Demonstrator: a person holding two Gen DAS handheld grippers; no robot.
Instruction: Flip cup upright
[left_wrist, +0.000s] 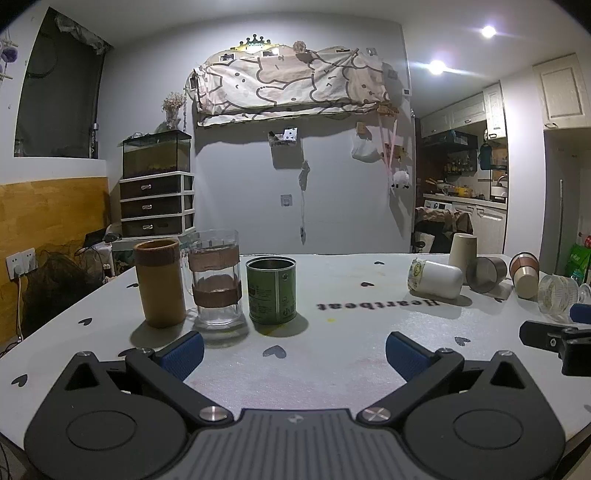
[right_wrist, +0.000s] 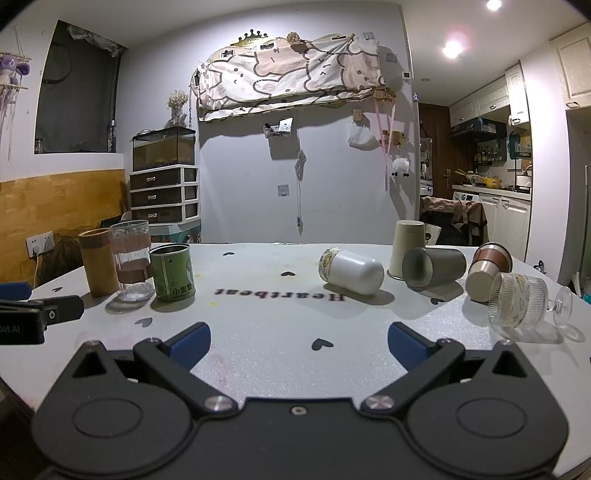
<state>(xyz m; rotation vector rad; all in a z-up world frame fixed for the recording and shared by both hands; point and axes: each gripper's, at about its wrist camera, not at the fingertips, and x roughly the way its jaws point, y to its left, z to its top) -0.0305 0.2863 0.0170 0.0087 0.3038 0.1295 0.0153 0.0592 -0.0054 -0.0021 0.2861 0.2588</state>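
Note:
Several cups lie on their sides on the white table (right_wrist: 280, 325): a white cup (right_wrist: 351, 271) (left_wrist: 436, 277), a grey metal cup (right_wrist: 432, 266) (left_wrist: 484, 274), a brown-banded cup (right_wrist: 487, 271) (left_wrist: 524, 275) and a ribbed glass goblet (right_wrist: 521, 306) (left_wrist: 556, 295). A beige cup (right_wrist: 406, 249) (left_wrist: 461, 249) stands upside down behind them. A brown cup (left_wrist: 159, 282), a glass mug (left_wrist: 216, 278) and a green tin (left_wrist: 272, 290) stand upright at the left. My left gripper (left_wrist: 293, 350) and right gripper (right_wrist: 297, 343) are both open and empty, near the table's front.
A drawer unit with a tank on top (left_wrist: 157, 192) stands behind the table at the left. A chair with a brown cloth (right_wrist: 458, 218) stands behind the table at the right. The right gripper's finger shows at the left wrist view's right edge (left_wrist: 554, 339).

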